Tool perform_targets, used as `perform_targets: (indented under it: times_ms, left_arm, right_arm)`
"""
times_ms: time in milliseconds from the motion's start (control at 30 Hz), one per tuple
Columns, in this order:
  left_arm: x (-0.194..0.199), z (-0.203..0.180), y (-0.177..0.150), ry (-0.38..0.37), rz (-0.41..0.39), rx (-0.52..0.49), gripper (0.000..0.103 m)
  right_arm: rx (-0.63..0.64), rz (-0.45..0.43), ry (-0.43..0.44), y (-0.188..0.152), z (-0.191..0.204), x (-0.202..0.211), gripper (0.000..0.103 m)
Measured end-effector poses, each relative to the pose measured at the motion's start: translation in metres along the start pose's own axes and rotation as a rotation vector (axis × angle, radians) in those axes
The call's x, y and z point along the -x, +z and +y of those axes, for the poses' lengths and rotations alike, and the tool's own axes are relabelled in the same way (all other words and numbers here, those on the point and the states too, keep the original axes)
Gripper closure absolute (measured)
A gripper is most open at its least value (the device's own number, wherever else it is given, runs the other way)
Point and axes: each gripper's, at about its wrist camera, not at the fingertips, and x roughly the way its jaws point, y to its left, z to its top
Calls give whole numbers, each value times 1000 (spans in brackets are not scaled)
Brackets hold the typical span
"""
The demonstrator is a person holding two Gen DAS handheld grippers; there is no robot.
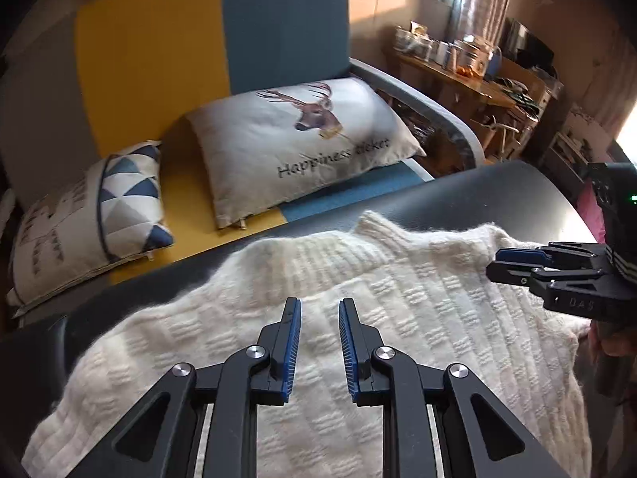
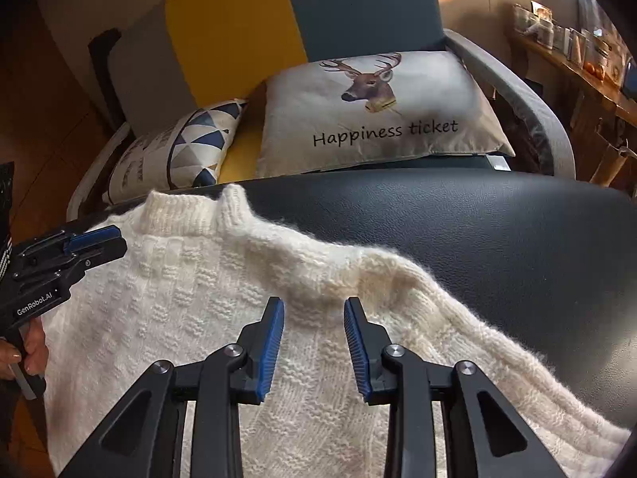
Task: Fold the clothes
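Note:
A cream knitted sweater [image 1: 358, 318] [image 2: 179, 298] lies spread on a black leather surface [image 1: 477, 191] [image 2: 477, 231], its ribbed collar [image 1: 370, 223] [image 2: 191, 211] toward the sofa. My left gripper [image 1: 319, 306] stands open just over the sweater's body, with nothing between its blue pads. My right gripper [image 2: 314, 304] is open over the shoulder edge, also holding nothing. Each gripper shows side-on in the other's view: the right gripper [image 1: 491, 267] at the sweater's right edge, the left gripper [image 2: 121, 241] near the collar.
Behind the black surface stands a yellow and blue sofa [image 1: 159, 59] with a deer cushion [image 1: 302, 139] [image 2: 378, 111] and a triangle-patterned cushion [image 1: 91, 223] [image 2: 179, 147]. A wooden table [image 1: 469, 79] crowded with jars is at the back right. A hand [image 2: 32, 346] holds the left gripper's handle.

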Motion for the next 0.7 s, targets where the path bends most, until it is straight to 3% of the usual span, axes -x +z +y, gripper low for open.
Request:
perform_targets:
  times_ms: [133, 233, 300, 400, 467, 500, 533, 600, 700]
  left_arm:
    - [-40, -9, 31, -104, 88, 48, 77]
    - [-69, -12, 50, -101, 152, 110, 70]
    - [-86, -12, 59, -130, 210, 157, 56]
    - [-90, -13, 66, -148, 248, 204, 47]
    - [-91, -18, 67, -105, 261, 195, 52]
    - [-91, -21, 67, -71, 262, 178, 73]
    - [-90, -24, 68, -33, 255, 151, 84]
    - [-87, -26, 68, -27, 221, 159, 92]
    - [-73, -26, 66, 17, 95, 193, 94]
  right_arm:
    - [28, -18, 6, -12, -9, -1, 72]
    - [33, -42, 24, -16, -12, -1, 71]
    - [31, -58, 37, -19, -14, 0, 71]
    - [34, -85, 48, -22, -15, 0, 71]
    - [36, -98, 50, -24, -14, 0, 71]
    - [43, -103, 45, -25, -13, 0, 71]
    - [50, -108, 39, -25, -12, 0, 71]
    - [63, -116, 29, -27, -10, 0, 71]
    - [51, -131, 38, -31, -13, -1, 71]
